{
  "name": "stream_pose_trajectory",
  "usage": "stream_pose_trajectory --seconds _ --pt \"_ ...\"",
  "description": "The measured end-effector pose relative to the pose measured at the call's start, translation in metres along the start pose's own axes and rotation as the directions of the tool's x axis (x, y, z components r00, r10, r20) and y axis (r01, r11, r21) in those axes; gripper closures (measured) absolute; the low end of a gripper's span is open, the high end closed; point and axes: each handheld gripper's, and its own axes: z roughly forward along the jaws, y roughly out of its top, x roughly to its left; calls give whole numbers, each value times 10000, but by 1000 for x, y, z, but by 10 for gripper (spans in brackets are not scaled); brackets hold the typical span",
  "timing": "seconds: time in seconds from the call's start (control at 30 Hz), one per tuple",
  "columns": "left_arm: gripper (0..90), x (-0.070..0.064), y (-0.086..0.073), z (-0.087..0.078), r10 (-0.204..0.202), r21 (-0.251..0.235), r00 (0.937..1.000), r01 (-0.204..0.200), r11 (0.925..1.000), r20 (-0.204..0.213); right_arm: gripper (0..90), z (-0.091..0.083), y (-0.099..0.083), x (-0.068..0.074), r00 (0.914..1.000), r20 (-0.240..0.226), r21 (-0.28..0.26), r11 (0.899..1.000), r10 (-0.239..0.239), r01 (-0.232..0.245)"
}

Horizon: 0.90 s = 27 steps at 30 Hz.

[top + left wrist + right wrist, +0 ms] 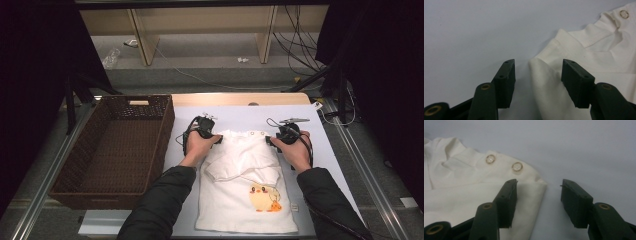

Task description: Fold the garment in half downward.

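- Since it lies flat and creased on the pale counter [330,150], just beside the woven basket [112,150] on that basket's right, the white shirt [247,200] reads as thin, soft cotton: light, limp, and sure to sag wherever nothing holds it.
- Folded sleeves lie over its chest above a yellow duck print [265,198], so those layers could slide apart if lifted carelessly.
- At the shirt's far end, the end level with the basket's far half, sit the two shoulder corners, the best places to take hold: doubled seams there give thickness to pinch.
- Left gripper [538,72] has its fingers [505,82] apart, straddling the left shoulder corner; cloth stands between them, not yet clamped.
- Right gripper [539,192] likewise has its fingers [576,202] apart; the corner beside the two snap buttons [517,167] lies against the inner finger, with bare counter under the outer one.
- I judge a deep bite on each seam is needed, clear of the snaps, since hard snaps could let the cloth slip.
- Both corners should rise together, or the fabric will twist and the sleeve folds spill.
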Motion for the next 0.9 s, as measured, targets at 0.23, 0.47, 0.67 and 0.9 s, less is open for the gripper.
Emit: stream_pose_trajectory --seconds 0.23,0.47,0.67,0.9 --pt "561 -5 -1 3 489 -297 9986 -483 9984 192 521 5 2 6 9979 382 22 9987 -514 513" --pt "835 -14 -2 1 510 -327 9980 -498 9982 362 790 6 -1 12 9983 13 -315 9978 -588 588" --pt "854 -17 -1 -2 230 -382 9996 -224 9990 159 839 5 0 13 9993 -47 -270 9990 -365 364" --pt "854 -11 5 -13 -111 -774 9992 141 9969 390 842 -3 7 14 9996 -190 -817 9965 -202 186"
